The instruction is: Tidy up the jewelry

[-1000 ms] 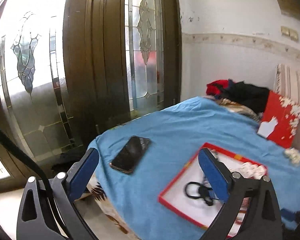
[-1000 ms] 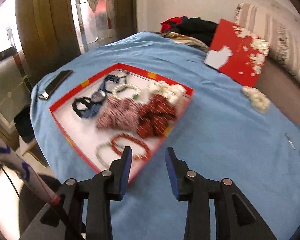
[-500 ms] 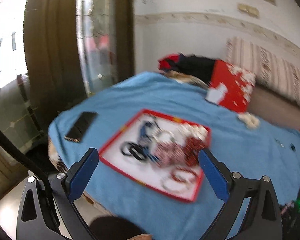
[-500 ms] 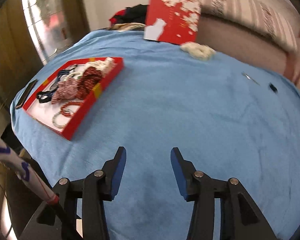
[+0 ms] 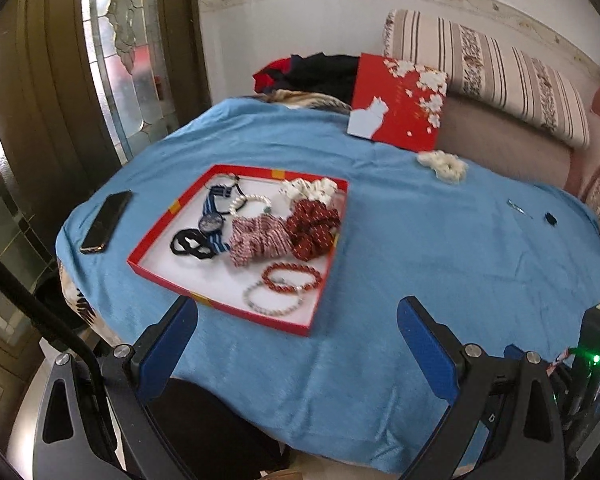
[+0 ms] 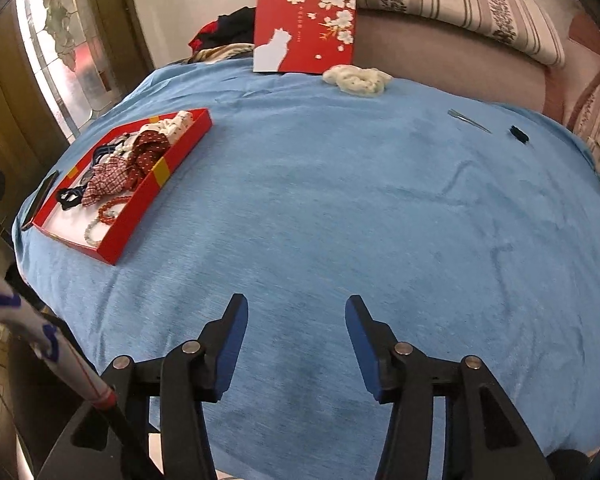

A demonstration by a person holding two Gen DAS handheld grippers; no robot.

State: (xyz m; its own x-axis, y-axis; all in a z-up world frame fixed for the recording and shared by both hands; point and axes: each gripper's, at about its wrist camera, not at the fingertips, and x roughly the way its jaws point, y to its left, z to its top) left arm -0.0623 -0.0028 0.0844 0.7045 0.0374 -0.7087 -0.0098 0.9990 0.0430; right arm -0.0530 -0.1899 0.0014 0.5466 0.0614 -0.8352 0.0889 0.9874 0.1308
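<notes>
Jaws of both the left gripper (image 5: pixel 296 344) and right gripper (image 6: pixel 296 344) stand released and empty, the right's having just been opening; recommend approaching the cream ruffled fabric scrunchie (image 6: pixel 358 79) squarely before returning it to the shallow red cardboard tray (image 5: pixel 236 310).

Matt blue cloth (image 6: pixel 340 208) (soft, faintly napped) under a red cardboard tray (image 5: pixel 236 308); phone (image 5: pixel 106 222) glossy.

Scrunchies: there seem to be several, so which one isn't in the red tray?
The cream scrunchie lies alone on the blue cloth near the red lid; the dark red, pink-checked and white ones sit inside the red tray.
</notes>
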